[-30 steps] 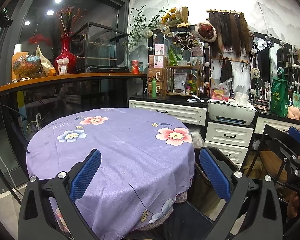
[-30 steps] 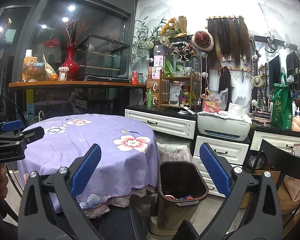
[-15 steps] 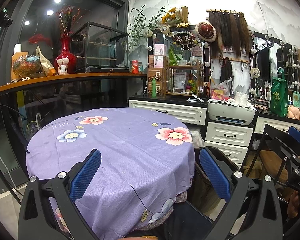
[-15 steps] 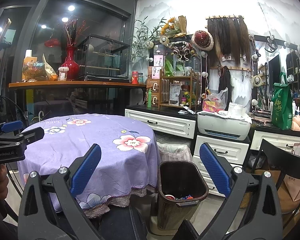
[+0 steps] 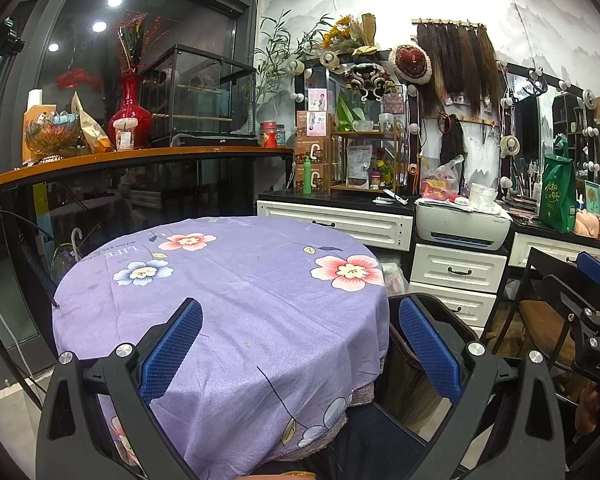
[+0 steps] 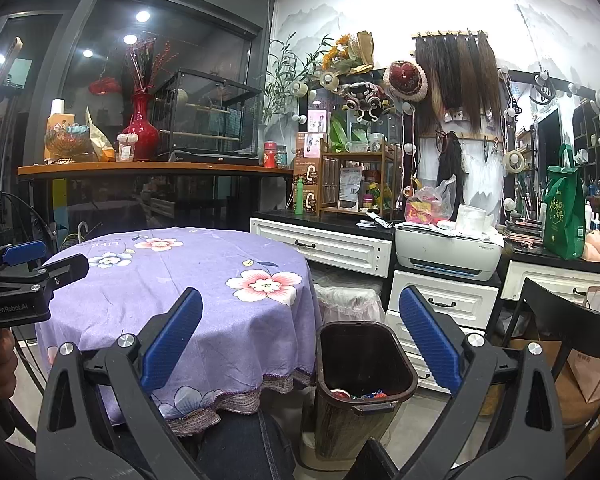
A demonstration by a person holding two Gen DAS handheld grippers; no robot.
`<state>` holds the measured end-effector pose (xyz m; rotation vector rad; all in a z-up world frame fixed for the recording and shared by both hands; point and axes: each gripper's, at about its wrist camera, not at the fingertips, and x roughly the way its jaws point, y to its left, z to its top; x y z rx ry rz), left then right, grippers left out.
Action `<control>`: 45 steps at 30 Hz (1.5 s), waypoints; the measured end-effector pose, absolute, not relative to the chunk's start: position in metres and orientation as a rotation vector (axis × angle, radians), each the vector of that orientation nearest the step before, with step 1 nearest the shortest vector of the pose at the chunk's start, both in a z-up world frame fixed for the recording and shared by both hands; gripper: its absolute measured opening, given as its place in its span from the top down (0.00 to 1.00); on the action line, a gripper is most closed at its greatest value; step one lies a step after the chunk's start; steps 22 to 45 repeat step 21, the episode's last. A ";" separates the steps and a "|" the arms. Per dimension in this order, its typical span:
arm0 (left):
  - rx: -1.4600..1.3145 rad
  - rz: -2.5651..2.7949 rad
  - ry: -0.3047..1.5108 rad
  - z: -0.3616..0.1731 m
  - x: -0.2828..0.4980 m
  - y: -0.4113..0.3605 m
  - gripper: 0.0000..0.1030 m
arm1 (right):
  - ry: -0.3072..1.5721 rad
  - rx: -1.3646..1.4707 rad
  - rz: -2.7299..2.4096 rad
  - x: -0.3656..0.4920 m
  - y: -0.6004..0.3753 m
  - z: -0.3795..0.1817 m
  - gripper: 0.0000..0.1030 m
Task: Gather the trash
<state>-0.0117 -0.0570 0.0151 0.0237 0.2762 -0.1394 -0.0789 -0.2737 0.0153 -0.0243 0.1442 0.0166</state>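
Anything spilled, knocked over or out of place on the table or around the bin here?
Nothing stands out. The purple tablecloth lies flat with no litter showing on it. The brown bin stands upright beside the table with a few scraps at its bottom. Both claws, left and right, are open and hold nothing.

In the left wrist view, the table (image 5: 228, 288) hides most of the trash bin (image 5: 410, 388), so its inside cannot be seen. In the right wrist view, small red and blue pieces lie at the bottom of the bin (image 6: 364, 364), but they are too small to identify. The left gripper (image 6: 32, 264) is cut by the frame edge there, its opening unclear.
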 end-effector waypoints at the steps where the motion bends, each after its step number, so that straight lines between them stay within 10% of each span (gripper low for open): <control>1: 0.024 -0.139 0.276 0.015 -0.012 -0.057 0.05 | 0.144 -0.024 0.016 -0.079 -0.273 0.016 0.06; 45: 0.030 -0.154 0.276 0.014 -0.009 -0.053 0.05 | 0.146 -0.023 0.016 -0.079 -0.273 0.016 0.06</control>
